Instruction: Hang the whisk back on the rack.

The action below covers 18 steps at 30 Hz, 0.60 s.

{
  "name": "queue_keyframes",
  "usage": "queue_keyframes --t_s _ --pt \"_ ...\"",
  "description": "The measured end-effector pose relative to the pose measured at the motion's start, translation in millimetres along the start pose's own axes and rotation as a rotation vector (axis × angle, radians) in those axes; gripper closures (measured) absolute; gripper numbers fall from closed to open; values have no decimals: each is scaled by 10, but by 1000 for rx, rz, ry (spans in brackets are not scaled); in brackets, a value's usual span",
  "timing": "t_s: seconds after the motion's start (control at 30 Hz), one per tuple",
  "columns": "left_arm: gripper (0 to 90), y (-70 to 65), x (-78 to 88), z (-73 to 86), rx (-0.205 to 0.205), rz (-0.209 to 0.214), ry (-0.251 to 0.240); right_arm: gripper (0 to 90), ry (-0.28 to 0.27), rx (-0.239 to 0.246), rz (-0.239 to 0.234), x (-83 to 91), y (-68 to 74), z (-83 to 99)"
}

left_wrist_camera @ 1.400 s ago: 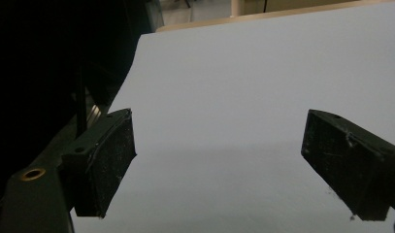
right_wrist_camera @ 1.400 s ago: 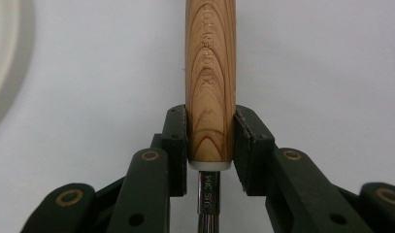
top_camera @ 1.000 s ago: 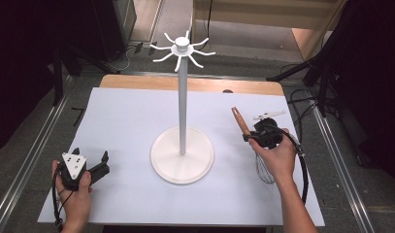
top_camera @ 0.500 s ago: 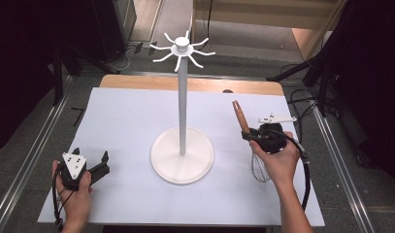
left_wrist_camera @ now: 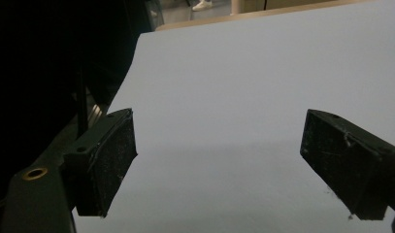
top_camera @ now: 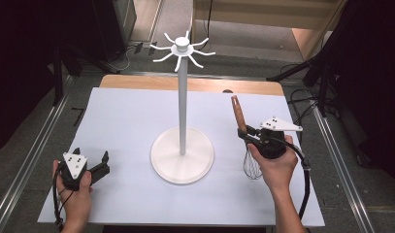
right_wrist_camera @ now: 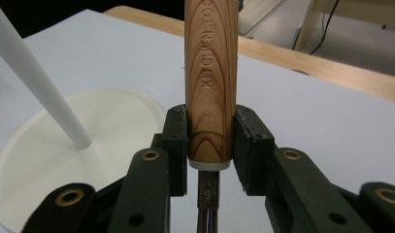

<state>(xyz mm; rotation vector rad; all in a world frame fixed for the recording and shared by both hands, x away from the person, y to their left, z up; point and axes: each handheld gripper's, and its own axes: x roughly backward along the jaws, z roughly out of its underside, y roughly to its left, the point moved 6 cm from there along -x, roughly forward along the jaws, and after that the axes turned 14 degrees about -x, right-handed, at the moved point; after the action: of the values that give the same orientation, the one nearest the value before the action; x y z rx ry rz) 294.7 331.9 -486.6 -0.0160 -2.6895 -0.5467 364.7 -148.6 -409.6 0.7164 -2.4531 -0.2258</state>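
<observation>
In the right gripper view the wooden handle [right_wrist_camera: 210, 82] of the whisk [top_camera: 247, 145] runs out of the top of the picture, so its upper end is cut off; below the jaws just a short metal neck shows. Letters burned along the grain read "KITCHEN TOO", with the rest cut off. The base and pole of the white stand [right_wrist_camera: 64, 145] are cropped at the left edge of that view.

In the high view the right gripper [top_camera: 247, 136] sits near the right edge of the table [top_camera: 127, 116], its jaws pinching the whisk at the lower end of the handle. The handle rises upright with a slight tilt, and the wire loops hang below, partly hidden by the right hand [top_camera: 277, 167]; whether the loops touch the tabletop cannot be told. The whisk stands just right of the stand's round base [top_camera: 183, 155], apart from it. The stand's pole rises from the middle of the table to a ring of thin hooks [top_camera: 182, 48].

The left gripper [top_camera: 90, 162] lies near the front left corner, held by the left hand [top_camera: 74, 187]. Its jaws are spread wide with nothing between them. The left gripper view shows both black pads [left_wrist_camera: 107, 160] over bare white surface, the left side lost in darkness.
</observation>
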Motion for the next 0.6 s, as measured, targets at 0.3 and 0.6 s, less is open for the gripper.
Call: queue_keyframes --t_s 0.3,0.6 --pt "134 4 -5 2 5 12 5 712 -75 -5 -59 130 110 -80" --pt "135 1 -8 1 4 16 5 713 -141 0 -110 248 254 -124"
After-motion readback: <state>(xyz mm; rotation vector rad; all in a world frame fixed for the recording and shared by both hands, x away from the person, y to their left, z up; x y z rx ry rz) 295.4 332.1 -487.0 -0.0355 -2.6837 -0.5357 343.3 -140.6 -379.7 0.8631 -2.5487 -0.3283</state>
